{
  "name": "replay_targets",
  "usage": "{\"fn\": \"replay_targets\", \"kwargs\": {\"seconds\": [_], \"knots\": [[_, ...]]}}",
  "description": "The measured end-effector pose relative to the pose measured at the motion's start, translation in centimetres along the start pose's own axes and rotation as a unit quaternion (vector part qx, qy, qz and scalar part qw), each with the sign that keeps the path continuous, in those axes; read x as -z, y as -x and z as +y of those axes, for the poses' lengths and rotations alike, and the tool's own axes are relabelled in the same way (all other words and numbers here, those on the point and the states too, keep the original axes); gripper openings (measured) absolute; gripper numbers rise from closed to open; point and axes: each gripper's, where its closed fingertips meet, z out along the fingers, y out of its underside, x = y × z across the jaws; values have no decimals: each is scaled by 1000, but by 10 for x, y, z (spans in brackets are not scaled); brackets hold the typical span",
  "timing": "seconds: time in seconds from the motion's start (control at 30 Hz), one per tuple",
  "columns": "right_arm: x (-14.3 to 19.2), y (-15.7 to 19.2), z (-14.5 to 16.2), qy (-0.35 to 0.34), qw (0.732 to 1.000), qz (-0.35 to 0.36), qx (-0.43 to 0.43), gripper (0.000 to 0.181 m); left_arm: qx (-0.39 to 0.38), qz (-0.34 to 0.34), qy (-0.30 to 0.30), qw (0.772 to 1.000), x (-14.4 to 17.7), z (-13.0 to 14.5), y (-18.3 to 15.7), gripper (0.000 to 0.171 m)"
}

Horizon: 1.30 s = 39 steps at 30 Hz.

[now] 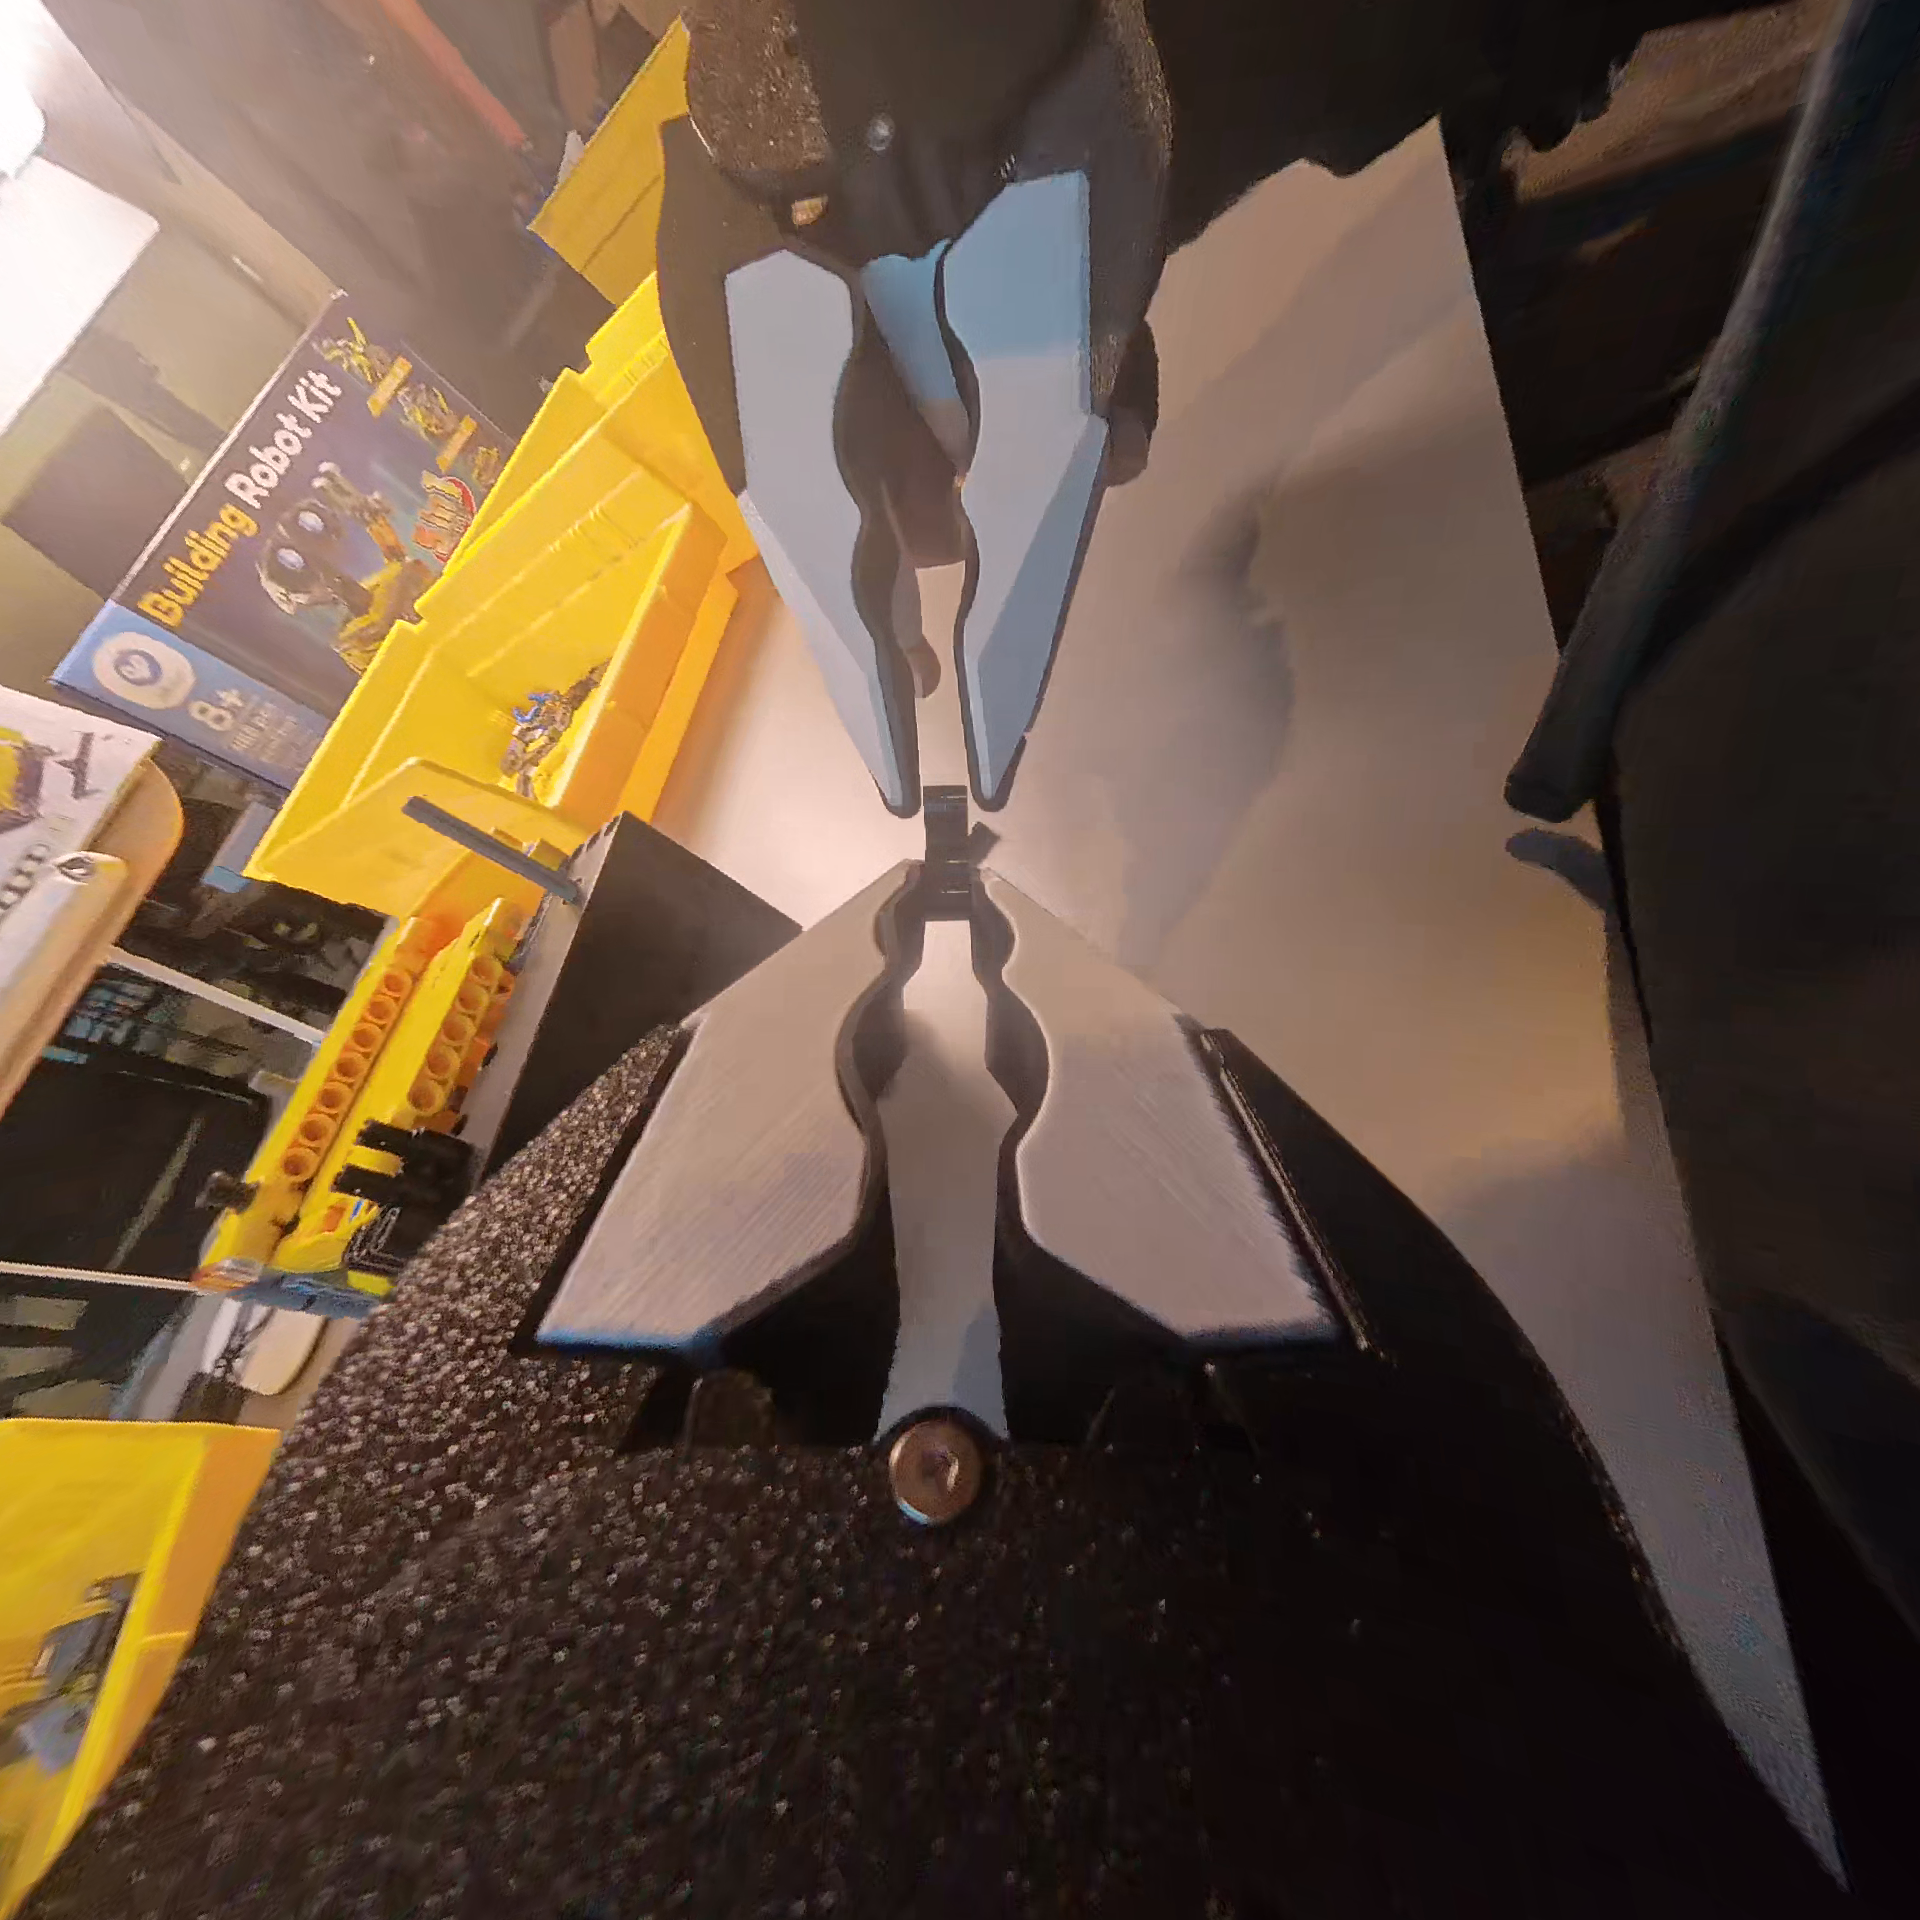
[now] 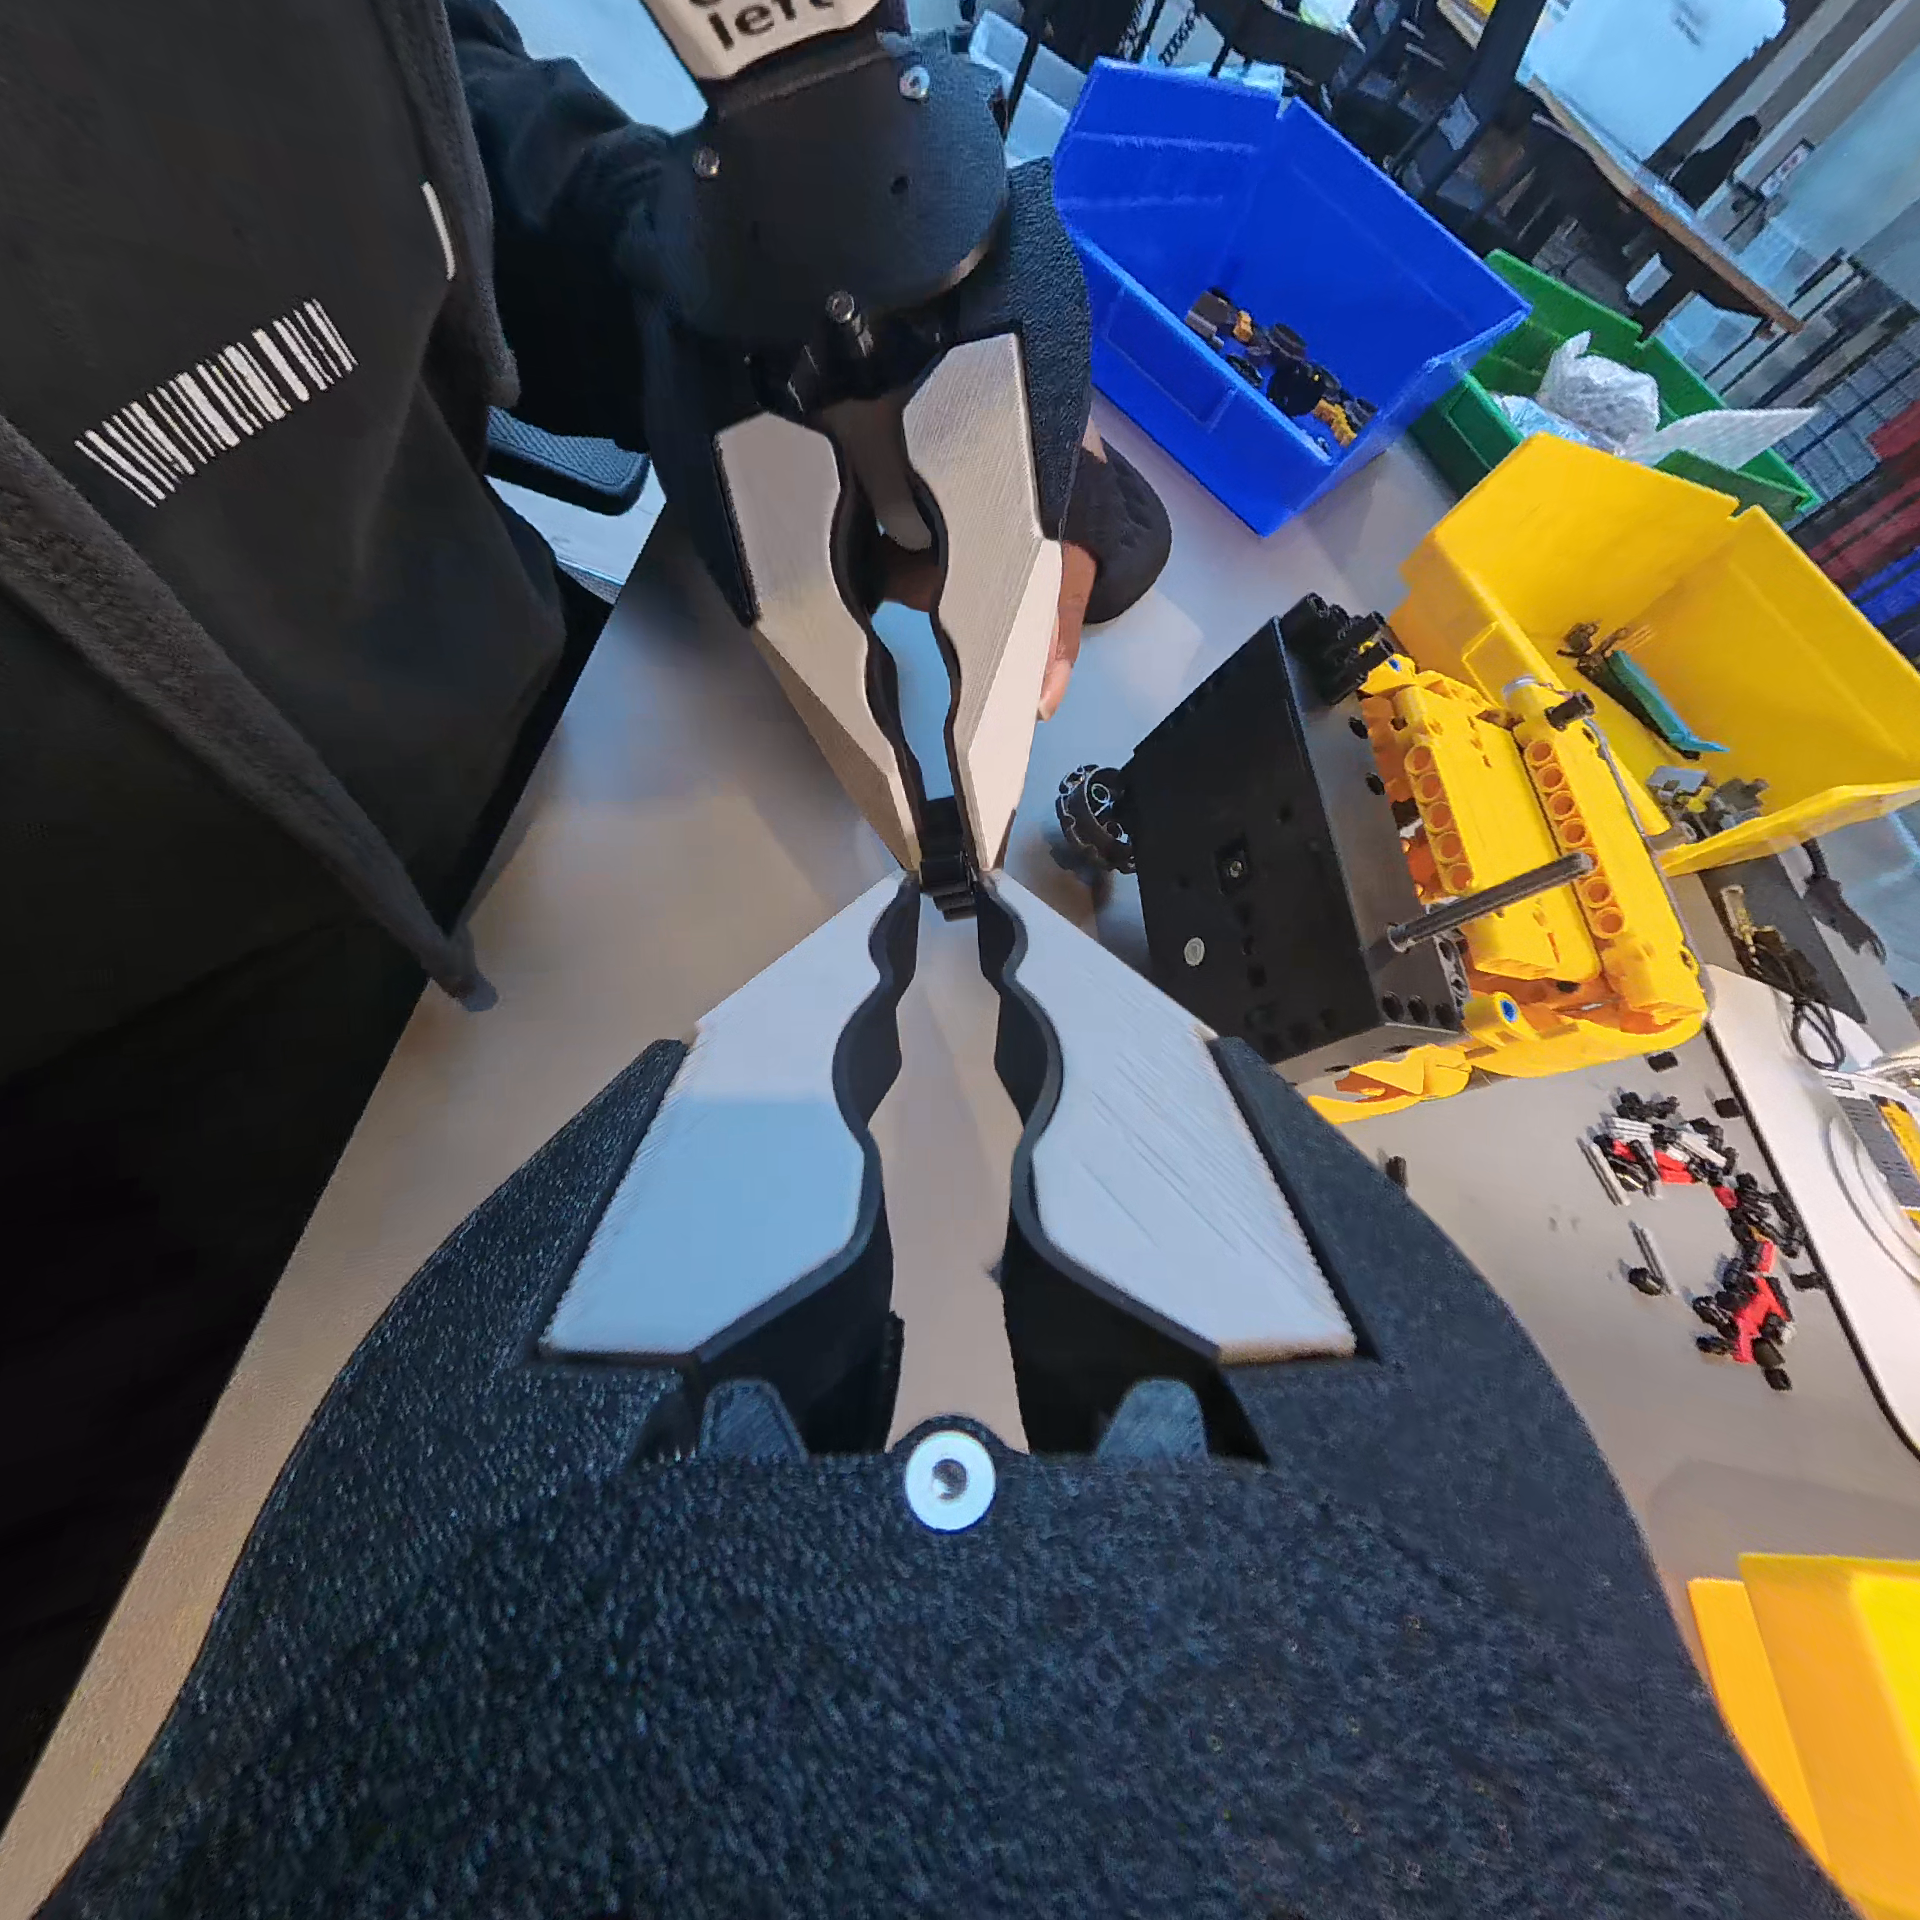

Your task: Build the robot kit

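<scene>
My left gripper (image 1: 945,883) and my right gripper (image 2: 948,894) meet tip to tip above the pale table (image 2: 675,831). Both are shut on a small black plastic connector piece (image 1: 945,831), pinched between the two pairs of tips. The piece also shows in the right wrist view (image 2: 948,868). In the left wrist view the right gripper (image 1: 945,805) comes down from the top. In the right wrist view the left gripper (image 2: 948,842) comes down from the top, held by a gloved hand. I cannot tell whether the piece is one part or two joined parts.
A black and yellow building-brick model (image 2: 1455,852) stands to the right, with a black wheel (image 2: 1091,816) beside it. Yellow bins (image 2: 1714,623), a blue bin (image 2: 1299,239) and loose black and red pins (image 2: 1714,1226) lie beyond. A person's black jacket (image 2: 208,520) fills the left. A kit box (image 1: 291,520) stands behind. Both grippers' tips are close together, under 4 cm apart.
</scene>
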Motion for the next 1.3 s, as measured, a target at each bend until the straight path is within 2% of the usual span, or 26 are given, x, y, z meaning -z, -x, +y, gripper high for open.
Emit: {"fn": "replay_targets", "kwargs": {"seconds": [0.13, 0.23, 0.3, 0.37, 0.4, 0.47, 0.53, 0.67, 0.8, 1.0, 1.13, 1.3], "knots": [[-2, 2, 2, 7, 1000, 1, 6, 9, 4, 5, -7, 1000, 0, -1, -2, 6], [-2, 2, 2, 3, 1000, -9, -18, 8, 123, 58, -23, 990, 1, -3, -6, 6], [-2, 2, 1, -4, 994, -36, -102, 8, 227, 104, -37, 968, 3, -7, -7, 6], [-3, 7, 7, 9, 968, -95, -231, 8, 306, 152, -35, 939, 5, -7, -11, 7], [-4, 7, 15, 24, 953, -112, -280, 8, 328, 162, -29, 930, 5, -5, -12, 14], [-5, 18, 24, 44, 911, -175, -371, 7, 334, 166, -6, 928, 4, 4, -16, 20], [-12, 22, 35, 66, 888, -191, -412, 7, 303, 161, 23, 939, 2, 12, -21, 21], [-19, 26, 52, 125, 877, -200, -418, 7, 263, 170, 76, 946, -2, 25, -36, 20], [-21, 19, 62, 173, 890, -176, -385, 11, 262, 170, 102, 944, -6, 32, -40, 19], [-23, 9, 68, 191, 910, -136, -342, 17, 273, 162, 118, 941, -13, 37, -36, 19], [-7, -4, 67, 184, 931, -91, -303, 18, 275, 157, 125, 940, -15, 40, -34, 18], [21, -17, 95, 246, 934, -14, -259, 19, 266, 143, 122, 945, -18, 40, -30, 18]]}}
